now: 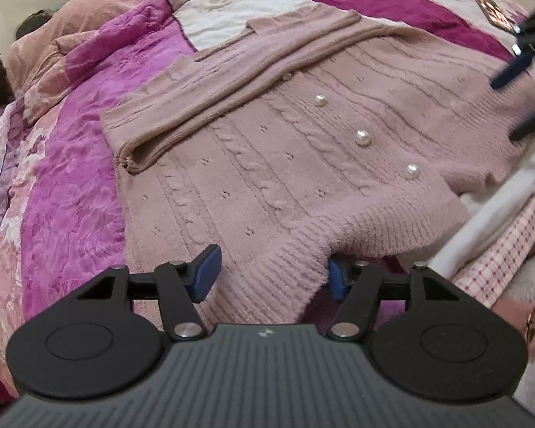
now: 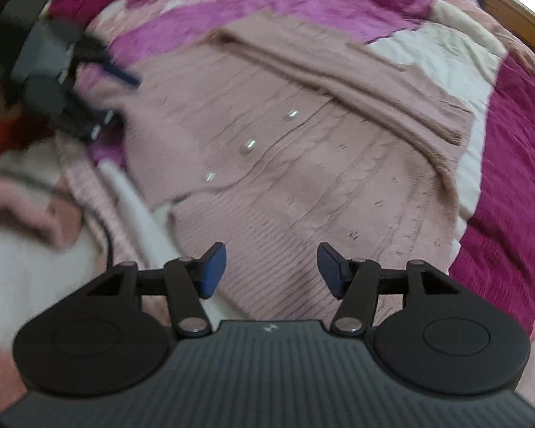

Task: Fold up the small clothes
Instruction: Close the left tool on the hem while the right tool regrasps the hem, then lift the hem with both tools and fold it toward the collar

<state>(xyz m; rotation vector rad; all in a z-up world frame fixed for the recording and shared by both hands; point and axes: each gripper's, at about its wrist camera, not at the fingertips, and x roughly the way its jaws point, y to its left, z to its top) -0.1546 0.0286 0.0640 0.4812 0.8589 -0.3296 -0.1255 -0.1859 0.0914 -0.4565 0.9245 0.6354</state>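
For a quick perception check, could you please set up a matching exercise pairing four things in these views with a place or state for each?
Things:
1. cardigan
2. sleeve
3. pearl buttons
4. left gripper

Places or states:
A. in a row down the knit front
B. jaws apart, ribbed hem between the pads
C. spread flat on the quilt
D. folded across the body

Pairs: 1-C, 2-D, 3-A, 4-B
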